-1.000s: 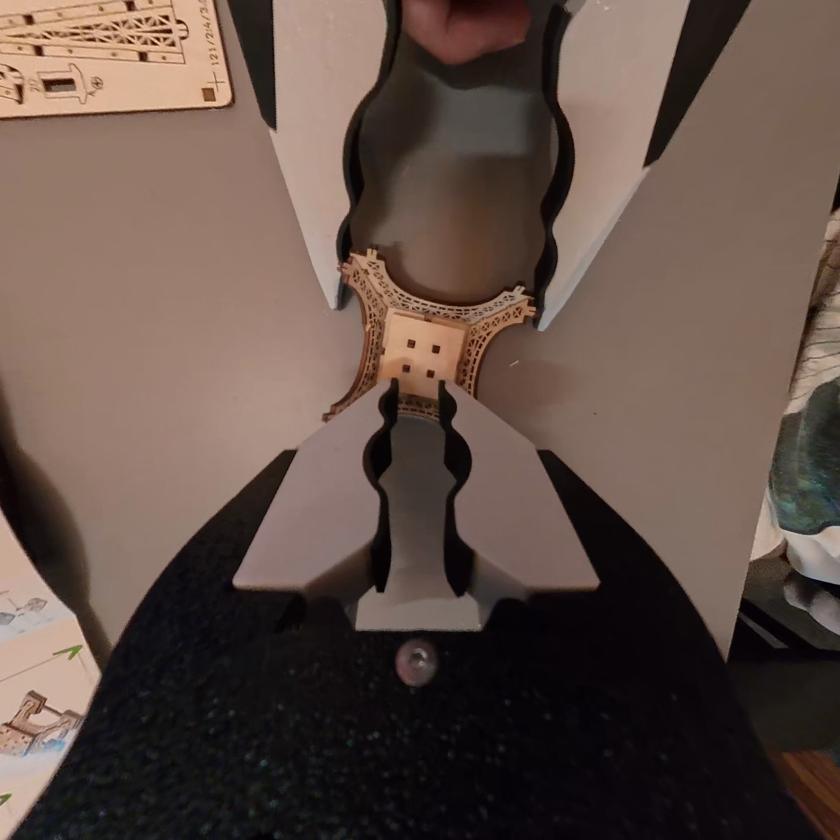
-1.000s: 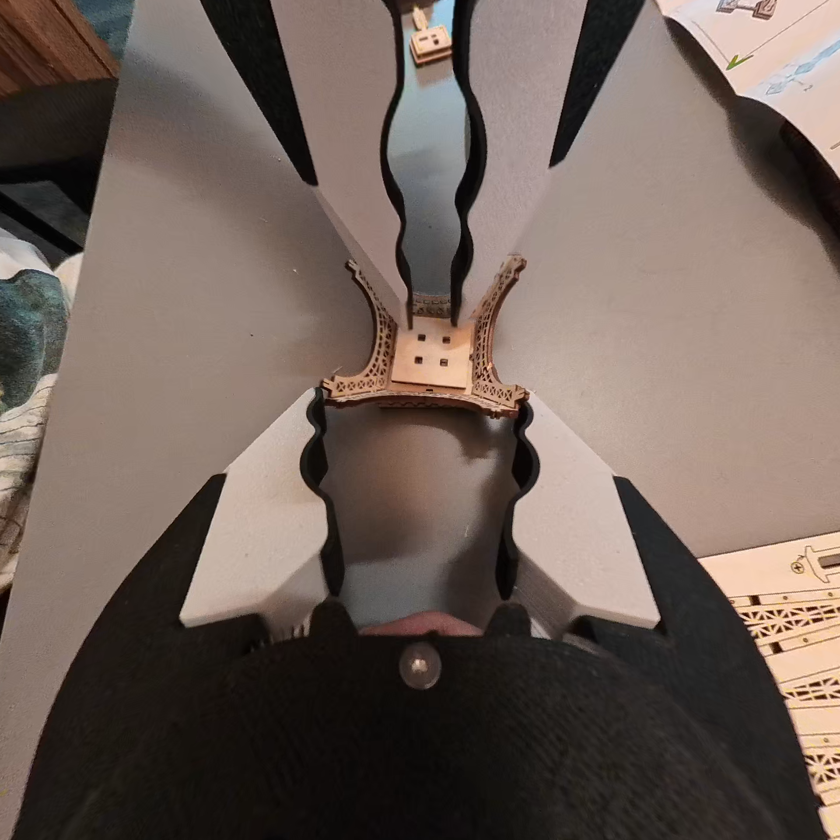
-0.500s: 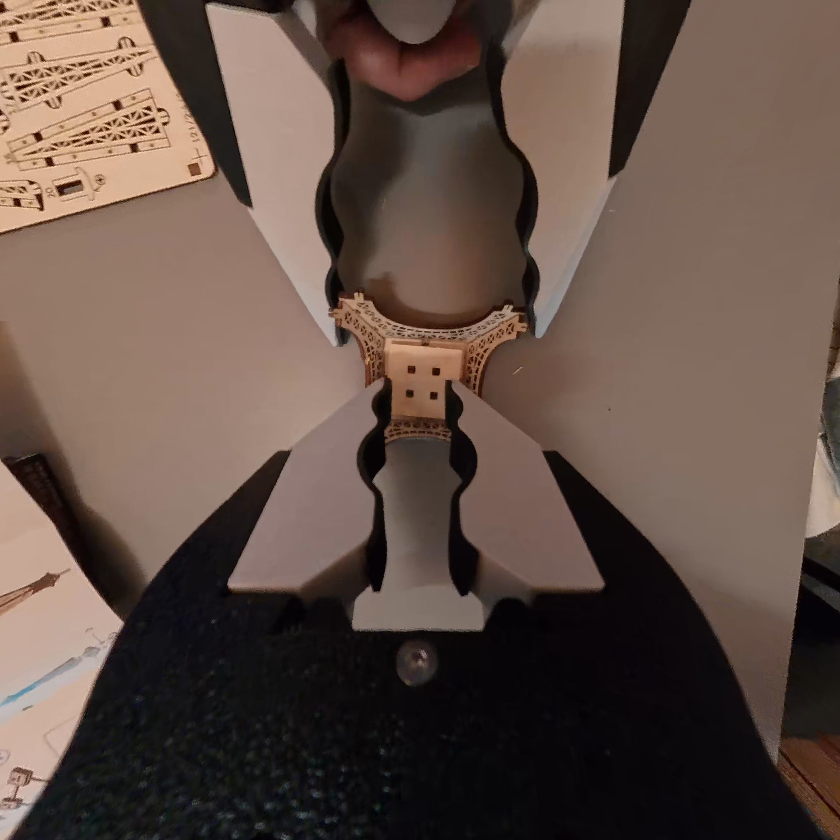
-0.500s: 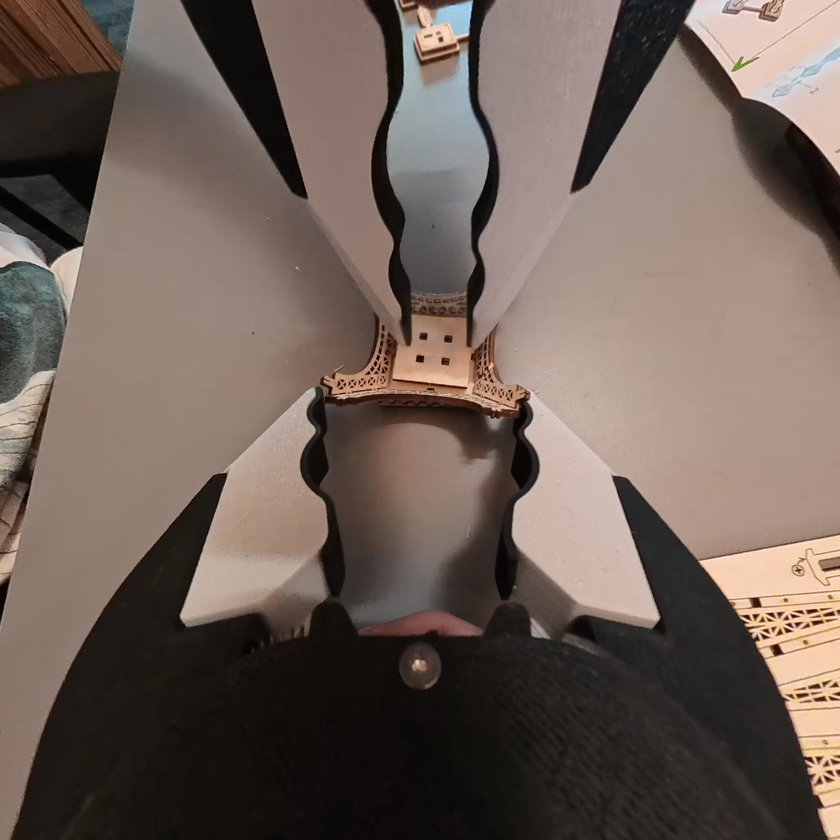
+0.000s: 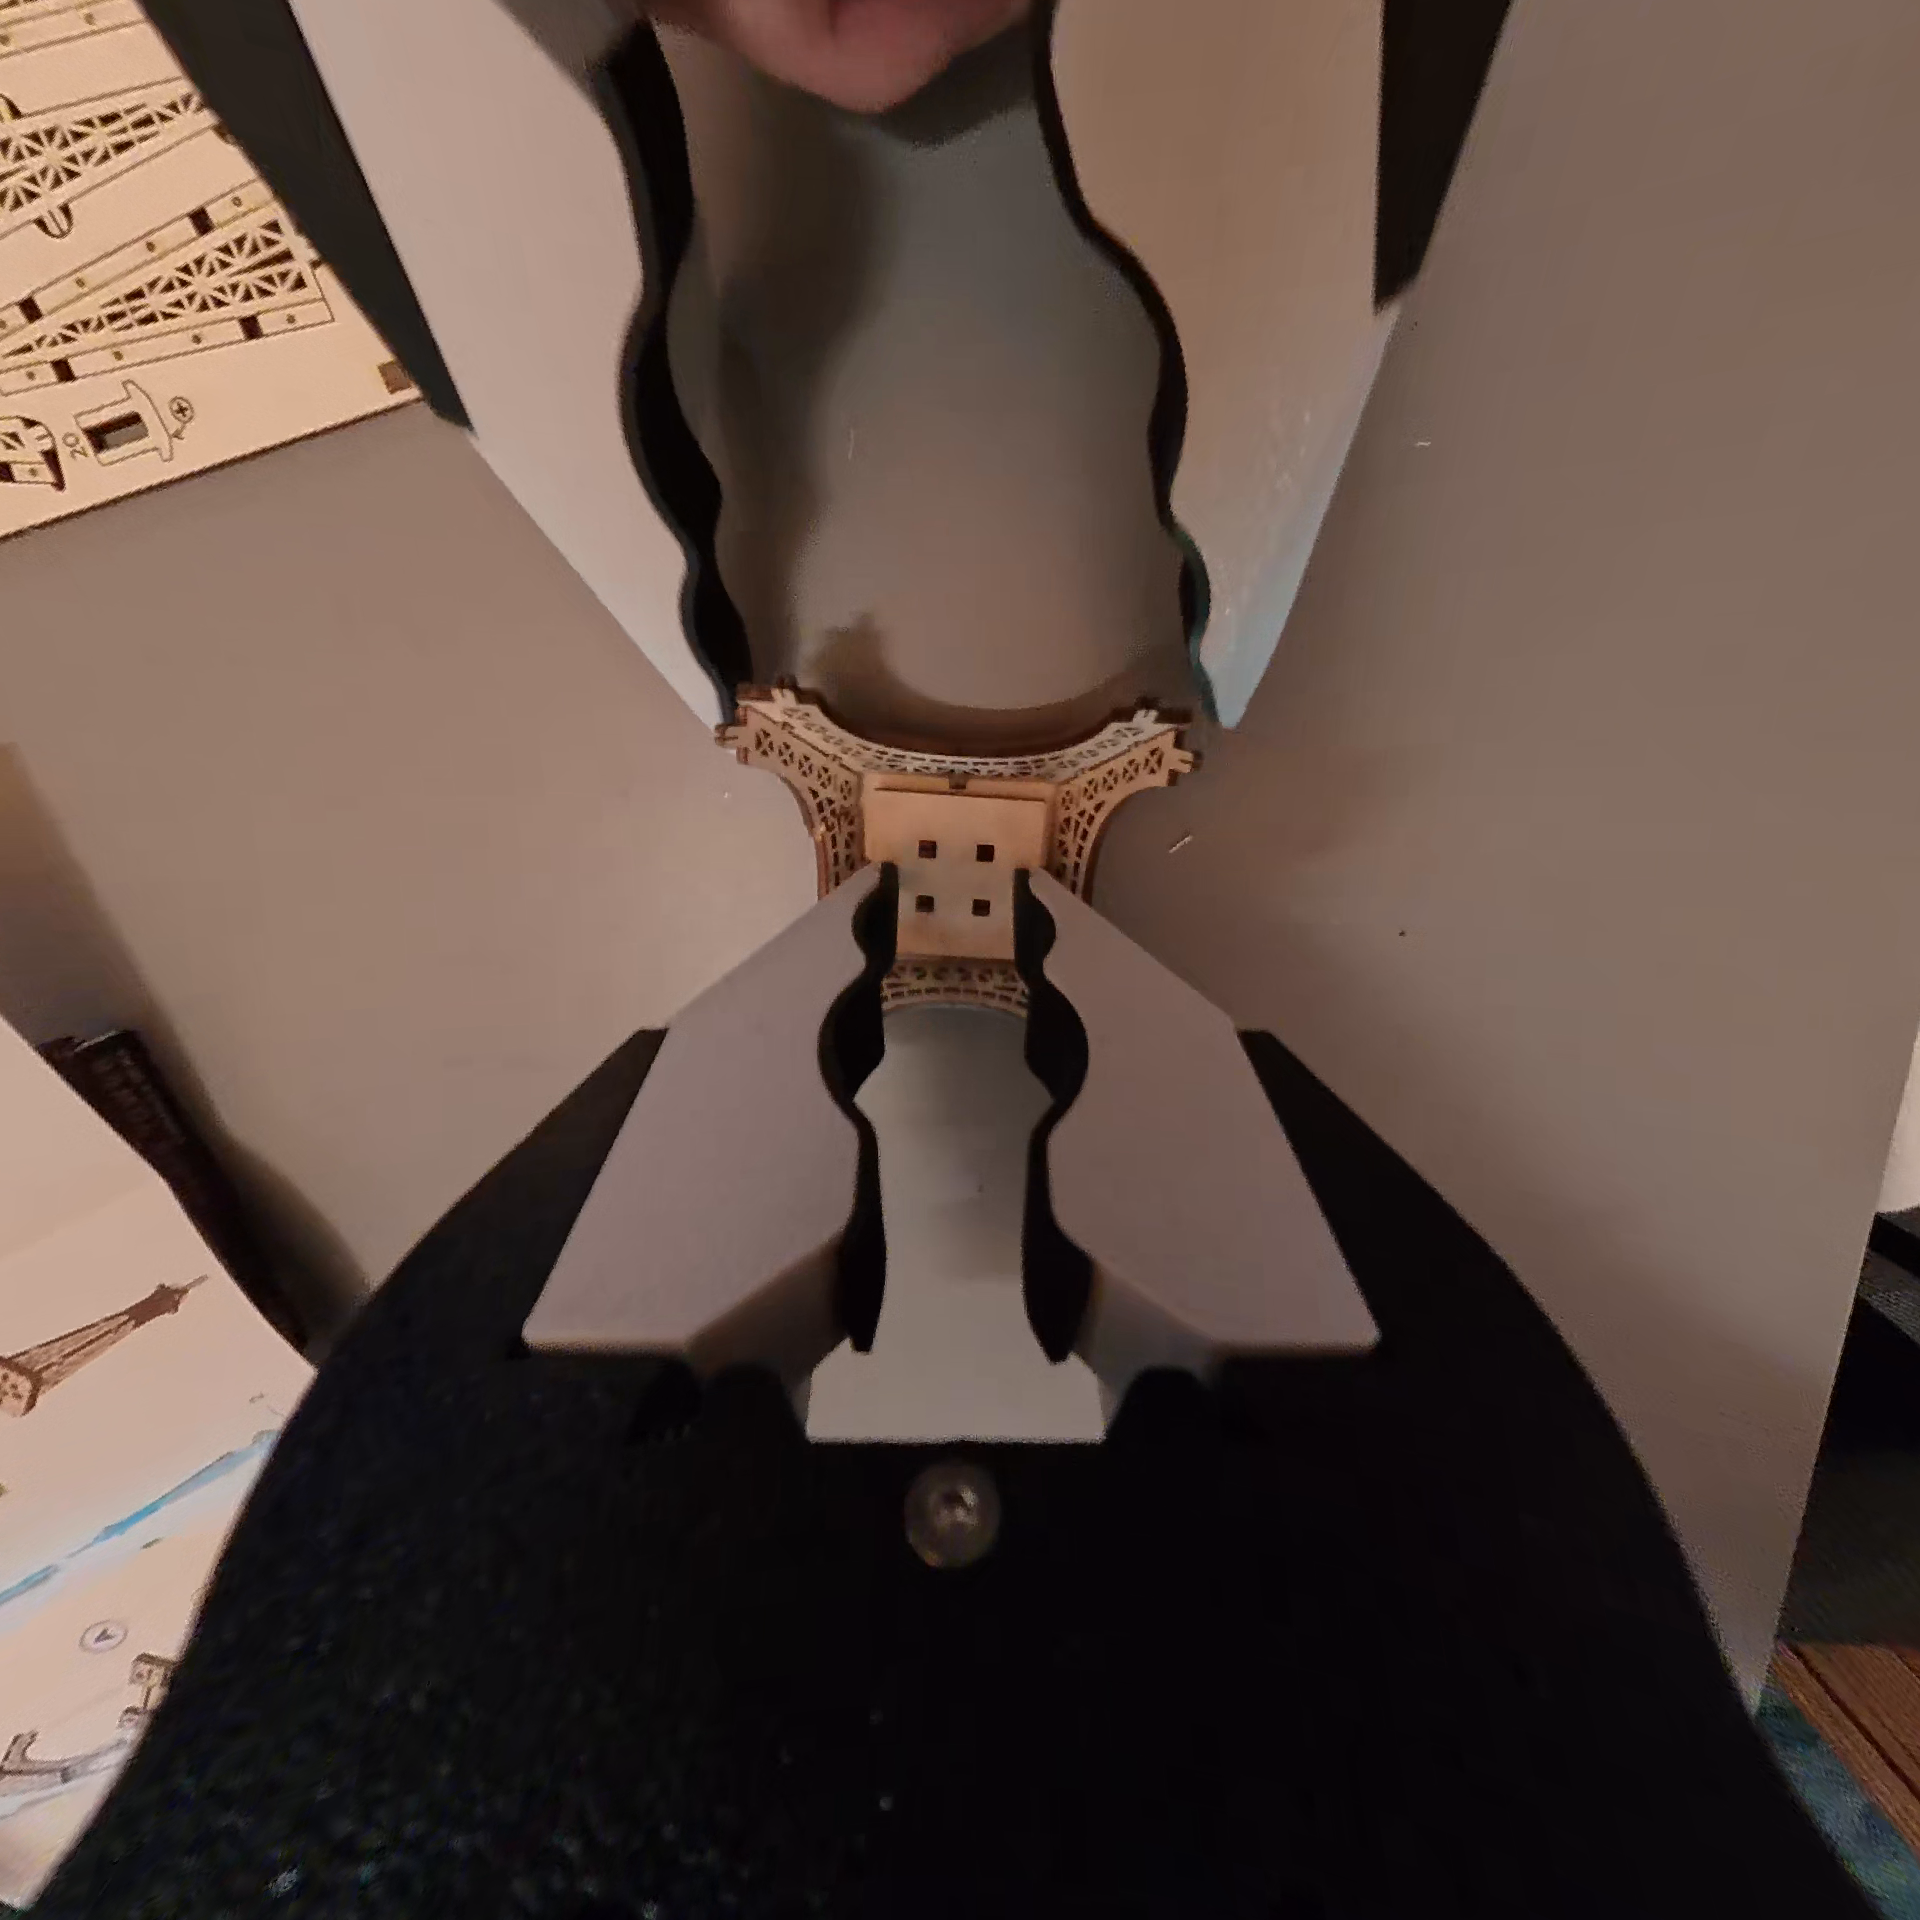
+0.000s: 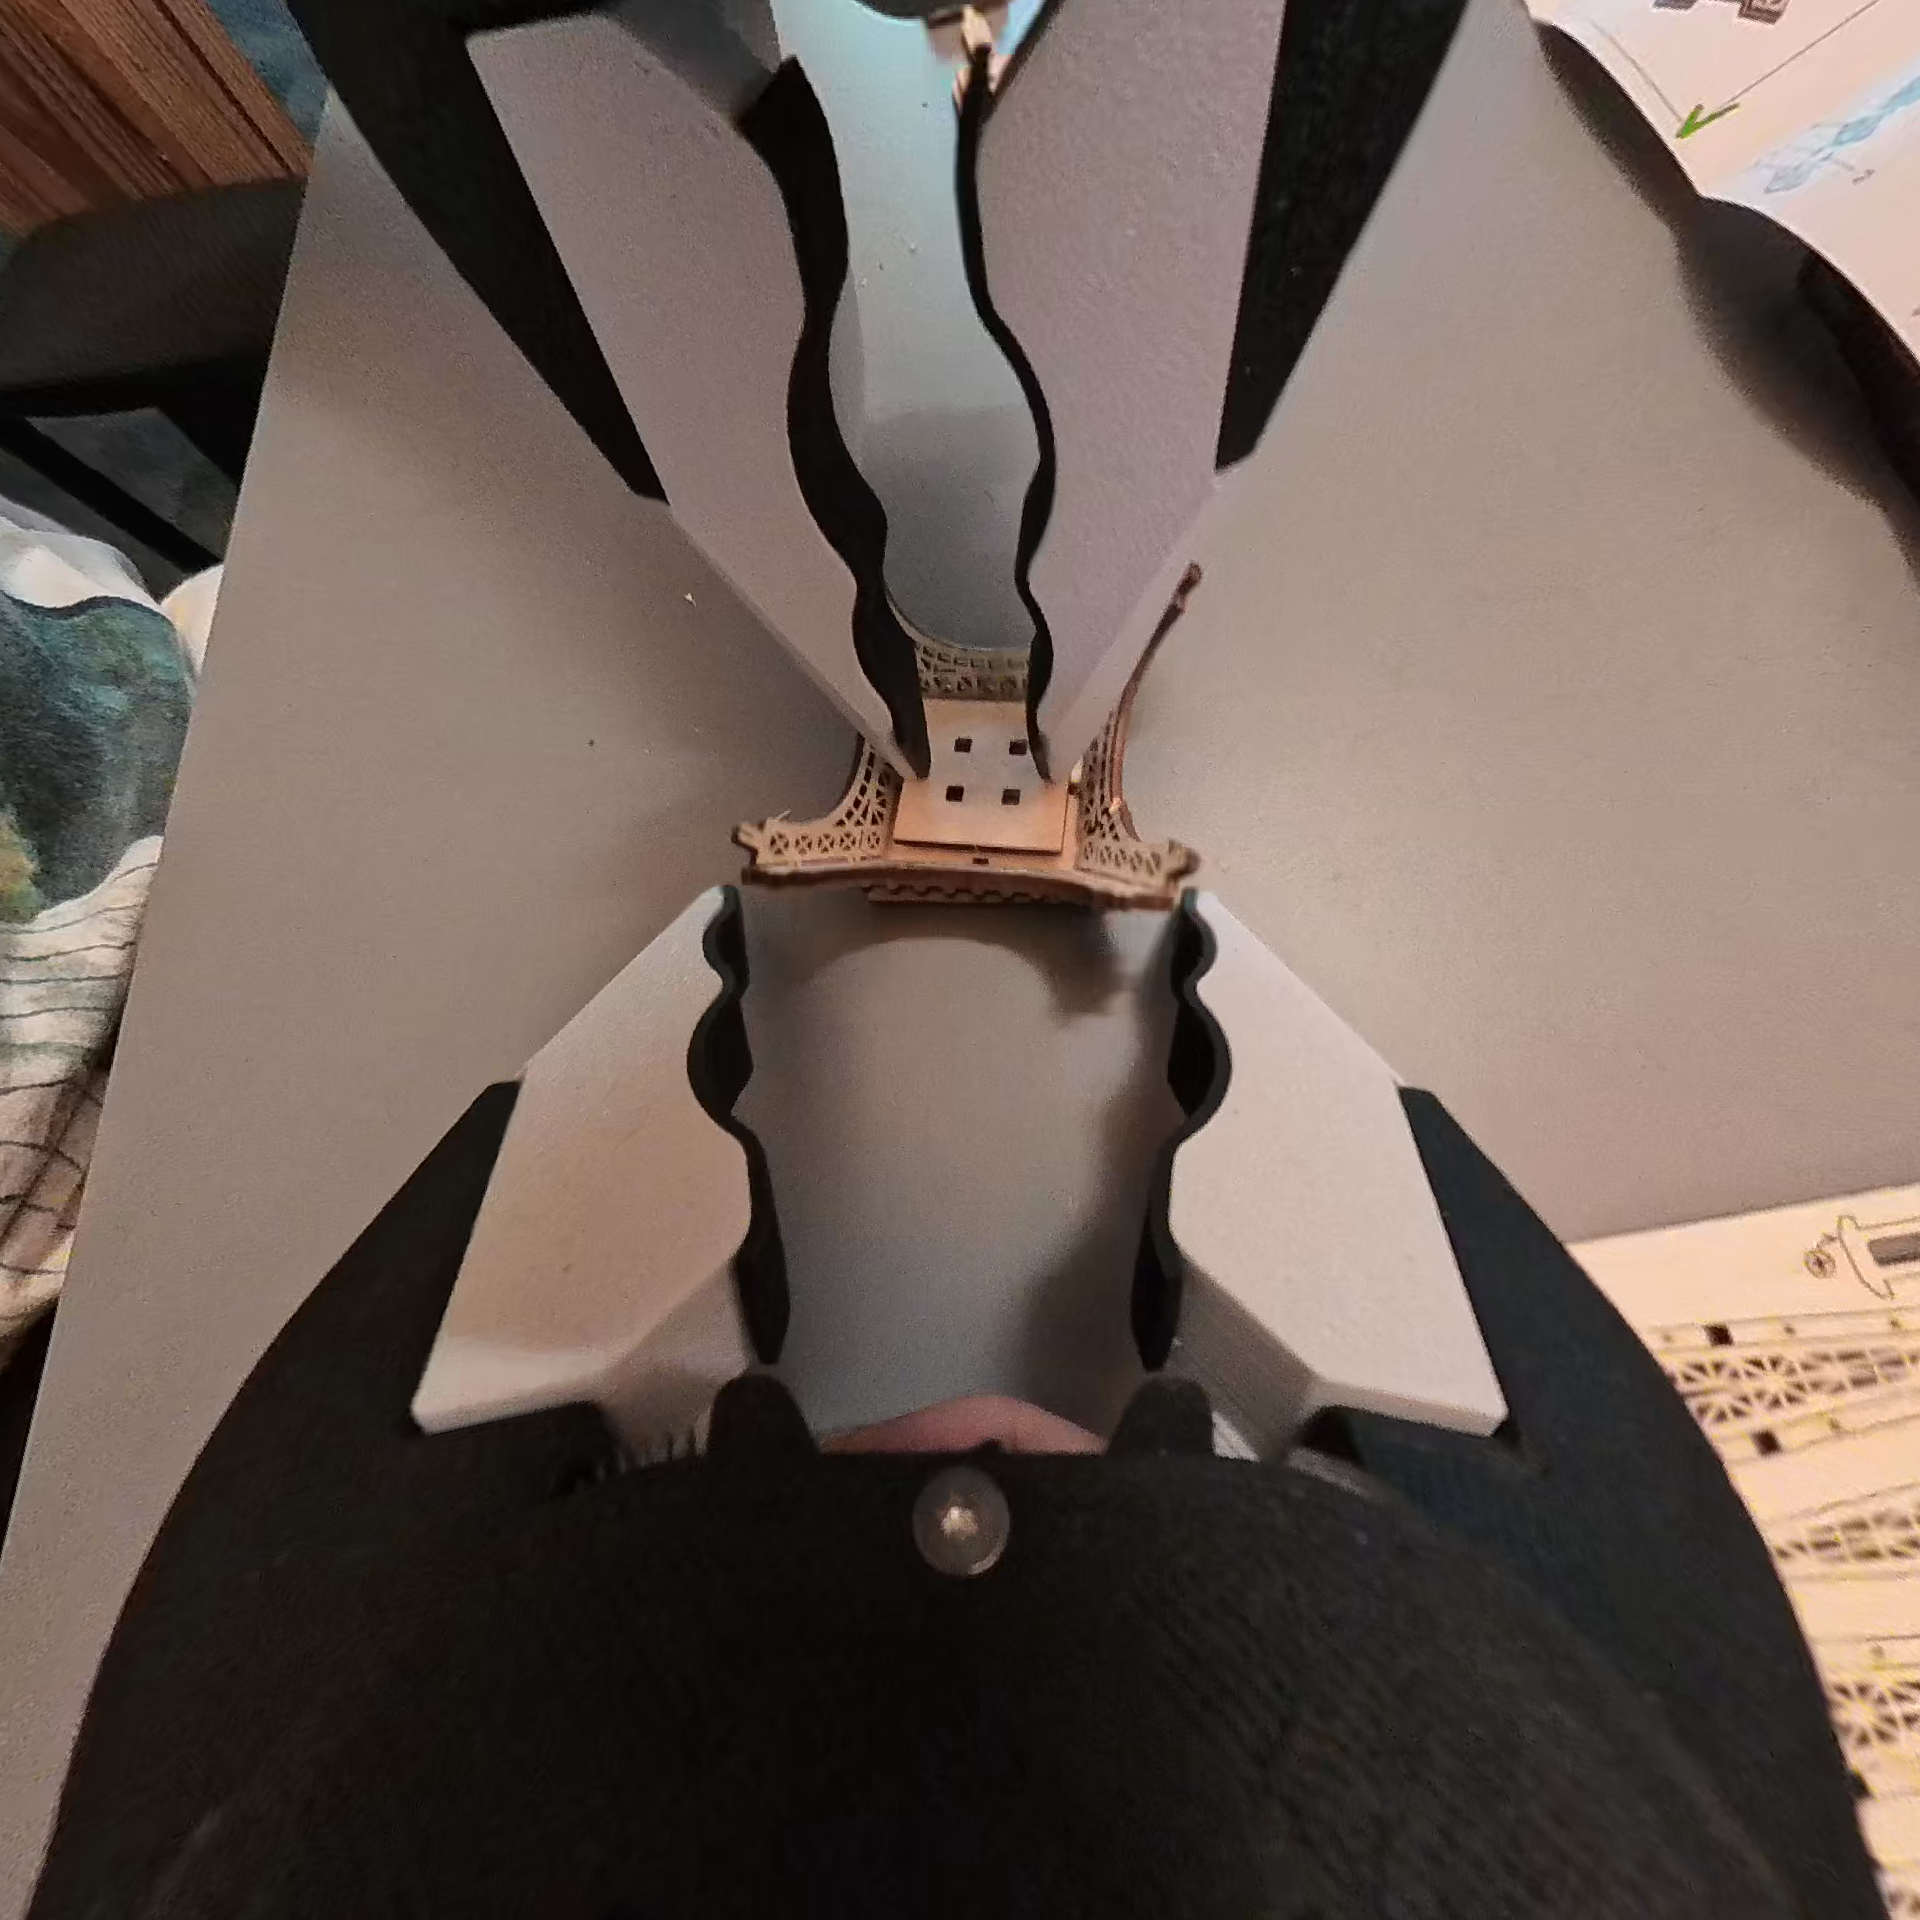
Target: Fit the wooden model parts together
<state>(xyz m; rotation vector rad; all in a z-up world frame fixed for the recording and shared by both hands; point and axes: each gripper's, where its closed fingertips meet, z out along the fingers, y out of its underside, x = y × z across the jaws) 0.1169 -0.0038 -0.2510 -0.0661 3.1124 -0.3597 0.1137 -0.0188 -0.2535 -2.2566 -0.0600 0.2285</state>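
A wooden lattice tower base (image 5: 961, 821) with four splayed legs and a square platform with small holes is held above the grey table (image 5: 312, 779) between my two facing grippers. My right gripper (image 6: 956, 902) is wide, shut on the base (image 6: 982, 821) with its fingertips against two outer feet; it also shows at the top of the left wrist view (image 5: 966, 707). My left gripper (image 5: 954, 888) is narrowed, and its fingertips clasp the two sides of the platform; it also shows in the right wrist view (image 6: 982, 764).
A laser-cut wooden parts sheet (image 5: 156, 260) lies at the left gripper's far left, also in the right wrist view (image 6: 1787, 1434). An instruction booklet (image 5: 104, 1455) lies beside the left gripper. A small wooden part (image 6: 971, 31) lies behind the left gripper. A table edge (image 5: 1756, 1351) runs close on the right. My left and right fingertips are right by each other.
My left gripper has slid forward over the base, from its near arch onto the platform, bringing the two grippers closer. The base has stayed in my right gripper.
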